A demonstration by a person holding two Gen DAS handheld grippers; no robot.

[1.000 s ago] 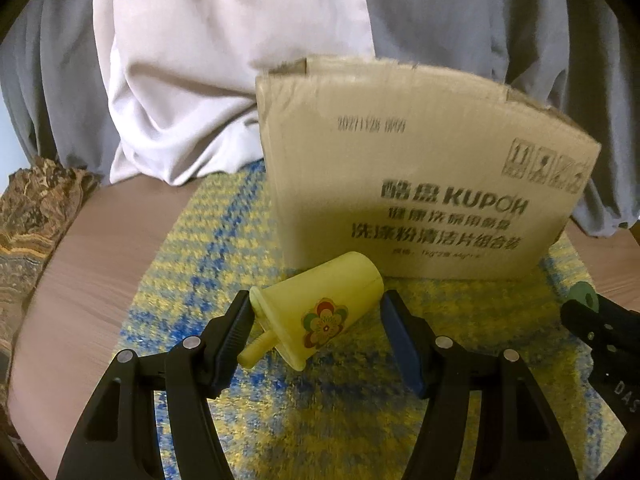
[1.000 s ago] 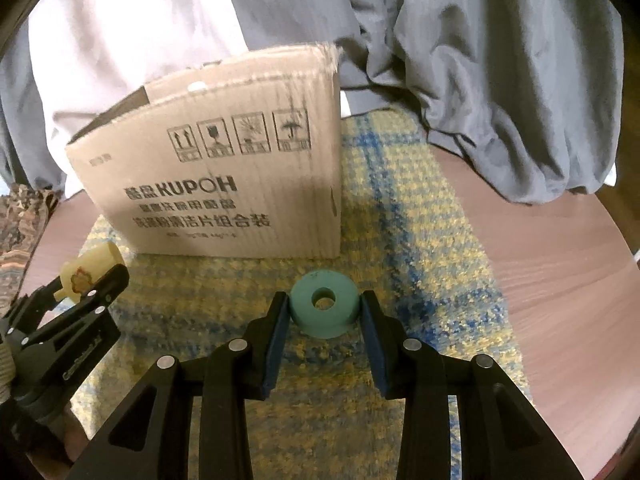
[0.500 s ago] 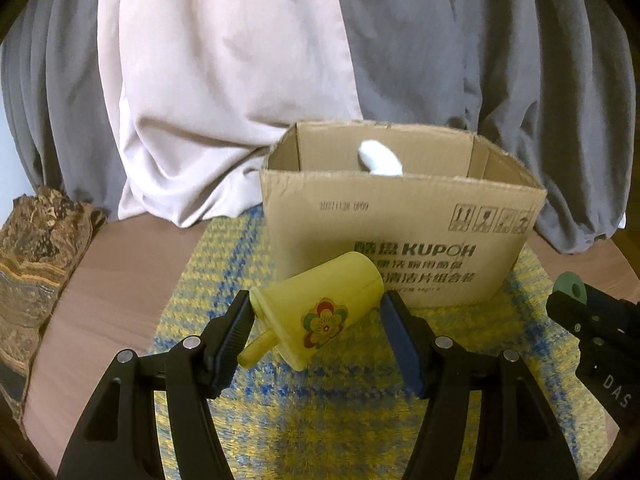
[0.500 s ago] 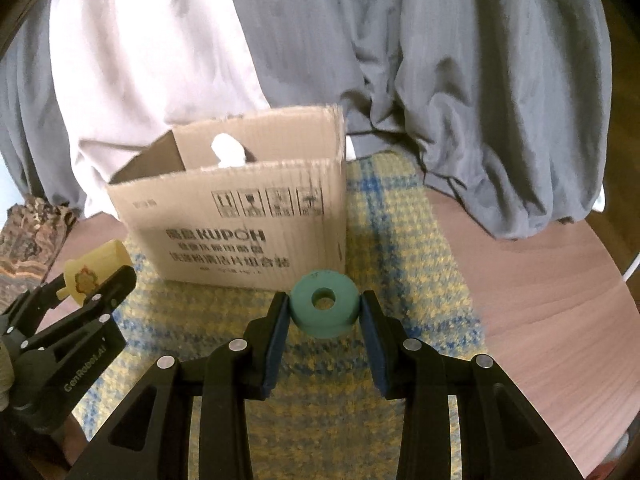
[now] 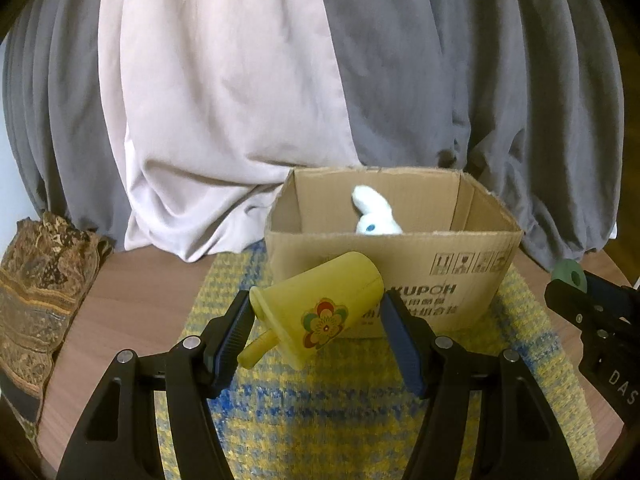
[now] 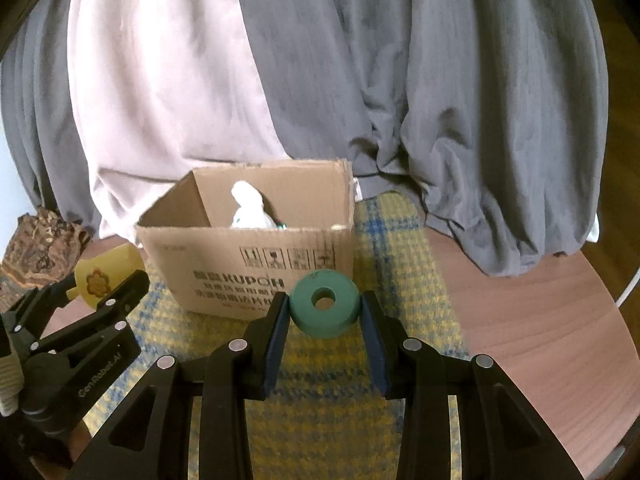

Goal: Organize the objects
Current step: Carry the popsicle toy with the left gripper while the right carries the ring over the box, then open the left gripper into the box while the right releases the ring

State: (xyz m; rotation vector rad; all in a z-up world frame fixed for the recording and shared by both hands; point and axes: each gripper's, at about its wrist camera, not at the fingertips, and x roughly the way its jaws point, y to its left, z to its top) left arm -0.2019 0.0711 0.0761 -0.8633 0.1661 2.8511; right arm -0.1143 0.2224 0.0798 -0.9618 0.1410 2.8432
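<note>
Near the open box [image 5: 394, 248], left gripper [image 5: 316, 320] is clamped on a yellow cup [image 5: 320, 312]; right gripper [image 6: 324, 312] squeezes a green ring [image 6: 324, 310].

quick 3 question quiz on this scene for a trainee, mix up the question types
1. True or false: the cardboard box is empty.
2. Which gripper holds the green ring? A) left gripper B) right gripper C) neither
3. Fill in: the yellow cup in the left gripper has a ____ printed on its side.

Key:
1. False; a white soft toy sits inside.
2. B; the right gripper is shut on it.
3. Flower.
</note>
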